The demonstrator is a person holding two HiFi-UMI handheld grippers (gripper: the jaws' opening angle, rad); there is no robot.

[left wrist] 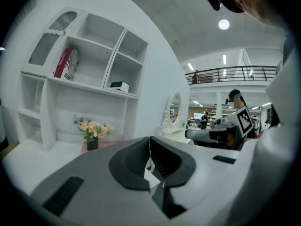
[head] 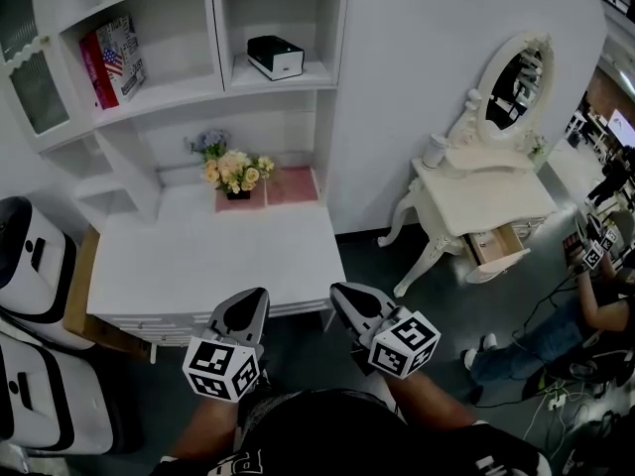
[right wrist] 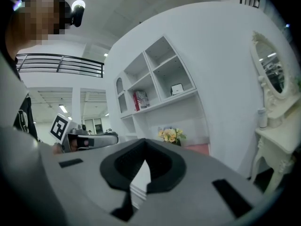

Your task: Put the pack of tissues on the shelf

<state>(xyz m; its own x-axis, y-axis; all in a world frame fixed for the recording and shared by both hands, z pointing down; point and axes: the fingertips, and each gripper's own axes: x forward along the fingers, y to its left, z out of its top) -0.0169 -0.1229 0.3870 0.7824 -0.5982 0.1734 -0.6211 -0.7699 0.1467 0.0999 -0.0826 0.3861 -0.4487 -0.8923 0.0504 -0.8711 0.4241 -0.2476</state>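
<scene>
A black and white pack of tissues (head: pixel 275 57) lies in the upper right compartment of the white shelf unit (head: pixel 189 85). The same pack (left wrist: pixel 120 85) appears small and far off in the left gripper view, and the pack (right wrist: pixel 177 88) does too in the right gripper view. My left gripper (head: pixel 256 299) and right gripper (head: pixel 343 294) hover side by side at the front edge of the white desk (head: pixel 218 256), well below the shelf. The left gripper (left wrist: pixel 149 140) has its jaws shut with nothing between them. So does the right gripper (right wrist: pixel 144 142).
A red book (head: pixel 112 60) stands in the shelf's left compartment. A flower pot (head: pixel 234 173) and a pink mat (head: pixel 293 183) sit at the desk's back. A white dressing table with an oval mirror (head: pixel 486 201) stands right. White machines (head: pixel 35 256) stand left. A seated person (head: pixel 556 330) and floor cables are far right.
</scene>
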